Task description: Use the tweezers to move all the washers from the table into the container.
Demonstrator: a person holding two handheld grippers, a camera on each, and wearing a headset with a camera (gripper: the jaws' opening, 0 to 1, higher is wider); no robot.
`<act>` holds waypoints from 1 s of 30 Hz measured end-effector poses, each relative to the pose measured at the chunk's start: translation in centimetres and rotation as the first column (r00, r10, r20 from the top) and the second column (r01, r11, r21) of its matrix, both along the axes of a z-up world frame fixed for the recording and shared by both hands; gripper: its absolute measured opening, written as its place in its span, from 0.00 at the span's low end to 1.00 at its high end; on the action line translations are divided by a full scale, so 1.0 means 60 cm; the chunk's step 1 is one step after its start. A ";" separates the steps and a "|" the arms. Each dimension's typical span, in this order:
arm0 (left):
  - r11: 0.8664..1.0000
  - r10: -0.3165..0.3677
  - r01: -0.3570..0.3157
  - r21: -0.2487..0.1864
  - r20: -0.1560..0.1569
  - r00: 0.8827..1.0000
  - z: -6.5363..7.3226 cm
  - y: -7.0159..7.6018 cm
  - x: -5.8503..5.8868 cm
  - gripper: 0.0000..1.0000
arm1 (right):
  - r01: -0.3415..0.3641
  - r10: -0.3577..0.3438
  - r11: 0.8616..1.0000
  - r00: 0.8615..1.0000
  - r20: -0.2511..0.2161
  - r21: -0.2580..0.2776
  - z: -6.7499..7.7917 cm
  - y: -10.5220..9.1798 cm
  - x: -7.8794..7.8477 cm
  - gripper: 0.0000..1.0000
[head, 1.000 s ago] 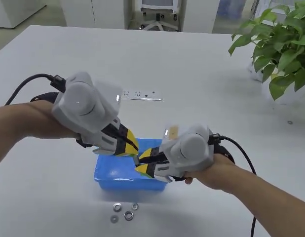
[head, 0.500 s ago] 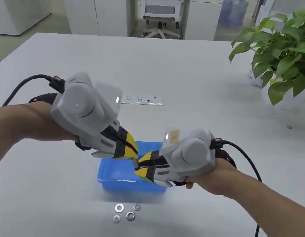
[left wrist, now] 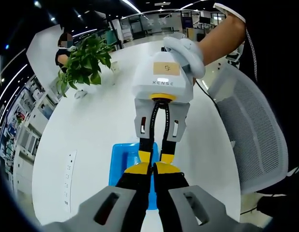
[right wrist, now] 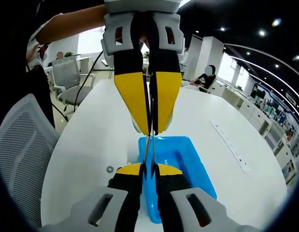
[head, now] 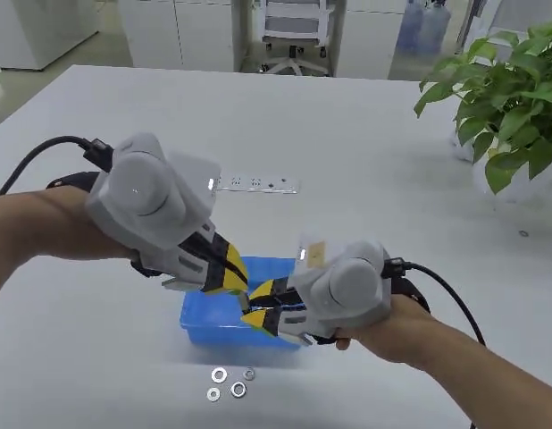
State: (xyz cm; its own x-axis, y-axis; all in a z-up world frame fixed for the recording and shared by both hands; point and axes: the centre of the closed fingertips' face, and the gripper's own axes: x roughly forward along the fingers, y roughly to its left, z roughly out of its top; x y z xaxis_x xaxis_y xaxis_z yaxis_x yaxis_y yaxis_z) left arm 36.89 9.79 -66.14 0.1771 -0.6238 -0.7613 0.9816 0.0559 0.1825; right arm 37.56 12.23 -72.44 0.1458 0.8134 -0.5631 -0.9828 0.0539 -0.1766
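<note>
Pinching thin metal tweezers [right wrist: 147,145] together above the blue plastic container [head: 203,329], lower centre, your left gripper [head: 233,279] and right gripper [head: 255,315] risk dropping them through a mistimed release; small silver washers [head: 228,384] lie at bottom centre.

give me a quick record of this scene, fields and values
left gripper: shut on tweezers, above the container
right gripper: shut on the same tweezers, facing the left gripper tip to tip
container: blue, on the table
washers: four, on the table, near the container's front wall
plant: far right
</note>
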 end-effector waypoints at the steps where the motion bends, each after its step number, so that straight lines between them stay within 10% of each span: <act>1: 1.000 -0.001 0.001 0.000 -0.001 1.000 0.000 -0.001 -0.002 0.05 | 0.000 0.000 1.000 1.000 -0.002 0.000 0.000 -0.001 -0.002 0.11; 30: 1.000 -0.017 0.017 0.018 -0.031 0.999 -0.043 -0.009 -0.048 0.05 | -0.018 0.017 1.000 0.999 -0.043 -0.024 -0.044 -0.009 -0.053 0.11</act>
